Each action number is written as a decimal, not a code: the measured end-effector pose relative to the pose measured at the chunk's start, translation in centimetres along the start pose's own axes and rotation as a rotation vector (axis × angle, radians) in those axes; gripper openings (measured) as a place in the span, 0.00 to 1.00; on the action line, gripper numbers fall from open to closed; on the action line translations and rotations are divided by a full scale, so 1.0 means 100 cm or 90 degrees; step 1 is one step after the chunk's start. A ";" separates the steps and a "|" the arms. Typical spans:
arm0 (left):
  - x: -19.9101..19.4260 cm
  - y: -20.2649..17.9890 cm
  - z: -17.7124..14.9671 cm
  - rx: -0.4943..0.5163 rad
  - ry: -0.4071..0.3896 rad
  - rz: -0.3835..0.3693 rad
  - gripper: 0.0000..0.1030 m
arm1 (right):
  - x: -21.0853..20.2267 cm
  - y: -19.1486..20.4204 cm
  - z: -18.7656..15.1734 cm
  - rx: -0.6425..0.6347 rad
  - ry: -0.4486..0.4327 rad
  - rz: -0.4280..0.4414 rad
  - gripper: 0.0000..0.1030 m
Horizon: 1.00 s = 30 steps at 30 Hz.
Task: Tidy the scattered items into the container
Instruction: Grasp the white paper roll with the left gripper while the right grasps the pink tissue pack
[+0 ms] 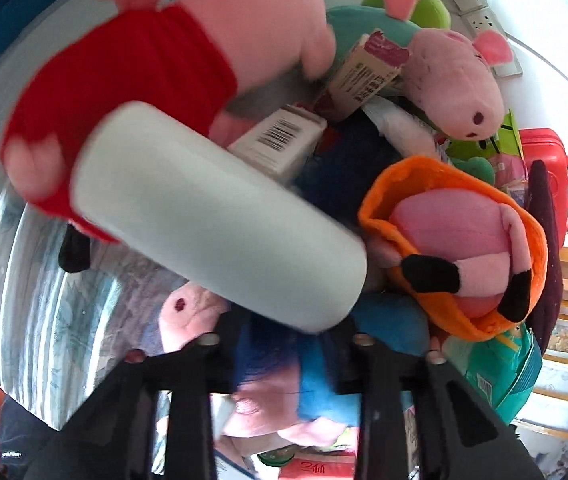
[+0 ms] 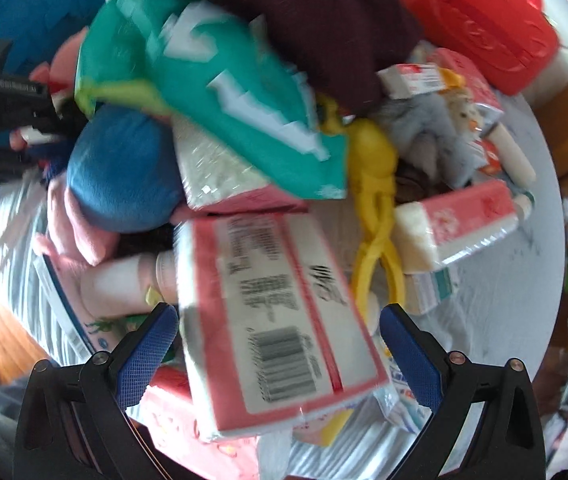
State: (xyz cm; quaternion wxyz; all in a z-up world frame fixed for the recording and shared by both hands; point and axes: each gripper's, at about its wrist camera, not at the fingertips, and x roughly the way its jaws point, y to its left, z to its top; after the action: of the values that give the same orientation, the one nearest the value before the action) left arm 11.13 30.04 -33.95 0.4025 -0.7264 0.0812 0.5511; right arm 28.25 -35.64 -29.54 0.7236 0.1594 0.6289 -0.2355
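A red plastic container [image 2: 479,20] with a moulded, ribbed side and looped handles is seen at the far edge of the pile; what it holds cannot be told. The scattered items are heaped on a striped cloth [image 1: 0,216] just beside it: soft plush pigs, cardboard boxes and crinkled packets.

In the left wrist view, a smooth white cylinder [image 1: 220,216] lies slantwise across the frame, its lower end reaching to the left gripper [image 1: 284,344]. The fingers are drawn close together, but whether the cylinder is clamped cannot be told, as the tips are hidden behind it. A plush pig in a red dress [image 1: 144,64] lies behind the cylinder, and another pig is nested in an orange felt pouch [image 1: 459,240].

In the right wrist view, the right gripper [image 2: 280,344] is held over the heap with its blue mesh-textured pads [image 2: 152,356] wide apart. A flat pink-and-white box [image 2: 280,320] with a barcode lies between them, untouched by either pad. A glossy teal packet [image 2: 220,92], a yellow plastic tong [image 2: 375,184] and a dark maroon knit [image 2: 323,32] are piled beyond.
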 end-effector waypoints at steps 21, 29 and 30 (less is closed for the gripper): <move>-0.033 0.033 -0.019 0.009 -0.043 0.041 0.77 | 0.004 0.008 -0.002 0.037 0.013 -0.007 1.00; -0.051 0.051 0.013 0.387 -0.101 0.251 0.77 | 0.006 0.004 -0.001 0.047 0.015 -0.008 1.00; -0.051 0.057 0.007 0.427 -0.093 0.258 0.77 | 0.006 0.004 -0.002 0.047 0.016 -0.009 1.00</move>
State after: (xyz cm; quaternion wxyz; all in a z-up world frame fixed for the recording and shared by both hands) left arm 5.48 25.04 -32.41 0.5055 -0.4826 0.3695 0.6123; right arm 28.37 -35.29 -30.22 0.7077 0.1842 0.6299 -0.2616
